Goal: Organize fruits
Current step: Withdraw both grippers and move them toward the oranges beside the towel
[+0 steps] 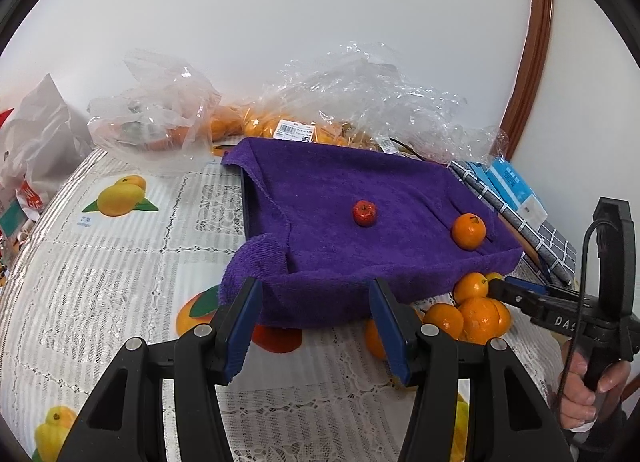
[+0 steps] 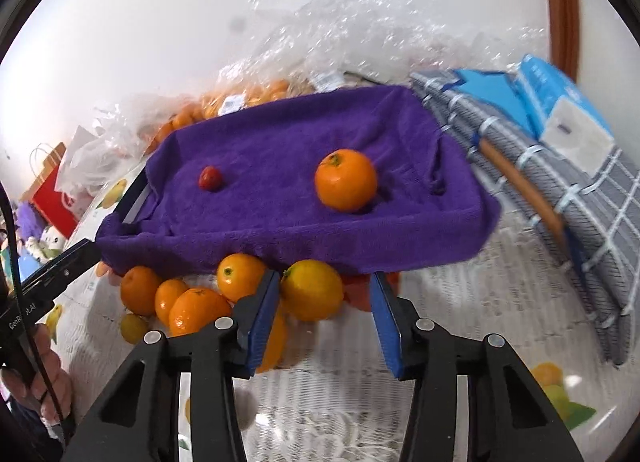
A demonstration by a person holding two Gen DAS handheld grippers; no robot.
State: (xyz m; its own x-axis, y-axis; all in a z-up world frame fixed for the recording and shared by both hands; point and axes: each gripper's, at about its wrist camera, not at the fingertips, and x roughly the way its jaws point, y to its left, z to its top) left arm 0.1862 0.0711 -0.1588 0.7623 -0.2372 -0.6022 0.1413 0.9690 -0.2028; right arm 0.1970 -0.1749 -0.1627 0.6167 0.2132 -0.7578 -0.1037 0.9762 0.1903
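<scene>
Right gripper (image 2: 324, 316), fingers apart, being aimed at round yellow-orange citrus fruit (image 2: 313, 289) lying between fingertips, touching the left one; left gripper (image 1: 314, 328) farther, fingers apart, empty.

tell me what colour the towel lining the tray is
Purple; the towel shows sharpest in the left wrist view.

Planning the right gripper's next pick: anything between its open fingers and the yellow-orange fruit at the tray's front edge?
Nothing visible. The right gripper is open, and the fruit sits just ahead between its fingers, by the left one. The towel-lined tray lies right behind.
</scene>
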